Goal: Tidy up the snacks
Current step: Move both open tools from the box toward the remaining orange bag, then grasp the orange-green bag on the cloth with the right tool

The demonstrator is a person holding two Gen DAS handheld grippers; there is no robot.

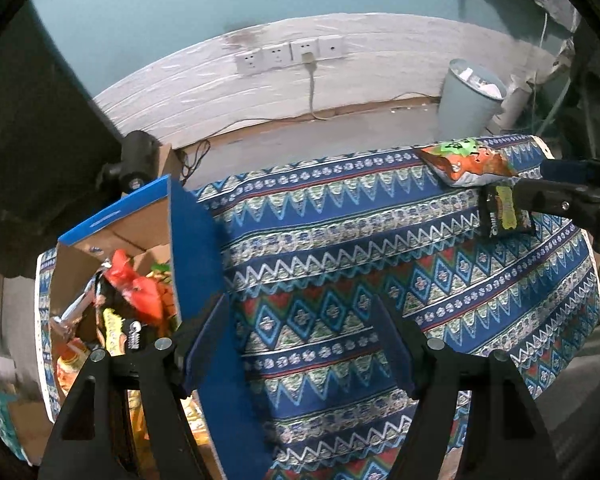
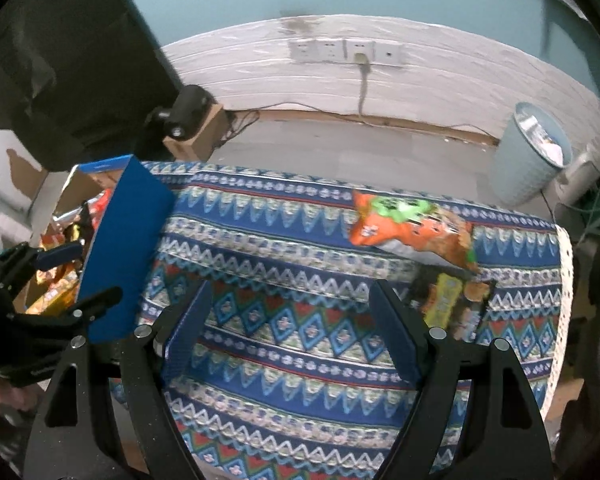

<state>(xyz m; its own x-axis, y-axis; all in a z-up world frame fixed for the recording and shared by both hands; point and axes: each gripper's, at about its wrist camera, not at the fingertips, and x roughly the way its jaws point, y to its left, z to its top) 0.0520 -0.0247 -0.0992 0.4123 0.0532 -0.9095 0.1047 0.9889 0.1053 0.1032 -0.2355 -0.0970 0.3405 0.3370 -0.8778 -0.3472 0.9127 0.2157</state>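
While I look along both grippers, I see the table under a blue patterned cloth (image 2: 300, 216), with an open cardboard box (image 1: 112, 236) of snacks at its left end, an orange snack bag (image 2: 412, 228) near the far right edge and a dark snack packet (image 2: 452, 300) just beside it. My left gripper (image 1: 304, 344) and my right gripper (image 2: 288, 320) both hang over the cloth with fingers wide and nothing between them. Behind the table I see a grey floor, a white wall band with sockets (image 1: 288, 54), and a pale waste bin (image 1: 468, 96).
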